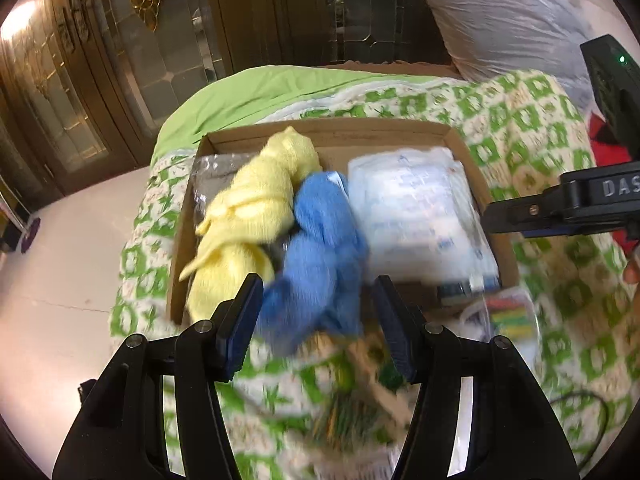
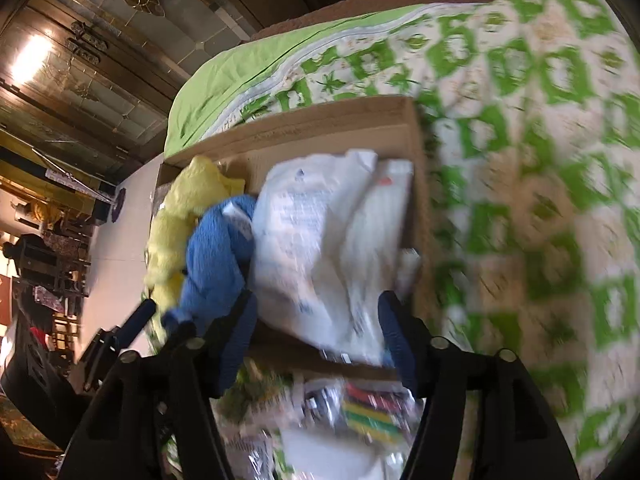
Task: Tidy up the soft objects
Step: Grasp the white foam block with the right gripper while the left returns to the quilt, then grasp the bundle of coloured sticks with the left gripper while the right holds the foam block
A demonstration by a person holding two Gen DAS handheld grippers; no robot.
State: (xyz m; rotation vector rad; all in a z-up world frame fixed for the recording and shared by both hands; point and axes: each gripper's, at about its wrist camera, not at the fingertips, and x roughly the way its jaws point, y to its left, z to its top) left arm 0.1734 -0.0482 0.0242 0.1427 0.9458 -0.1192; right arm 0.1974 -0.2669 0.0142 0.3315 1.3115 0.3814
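Home bedroom. Bed (image 1: 400, 92) with a green-and-white patterned bedspread (image 2: 520, 140) and a plain green sheet (image 1: 248, 92) at the far edge. Dark wooden wardrobe (image 1: 80, 80) behind it with glass panels and gold ornamental trim. Pale tiled floor (image 1: 80, 240). Big grey plastic-wrapped bundle (image 1: 500, 12) at the head of the bed. Right wrist view shows cluttered dark furniture (image 2: 44, 264) along the far side of the room. Warm indoor light reflects in the wardrobe doors.
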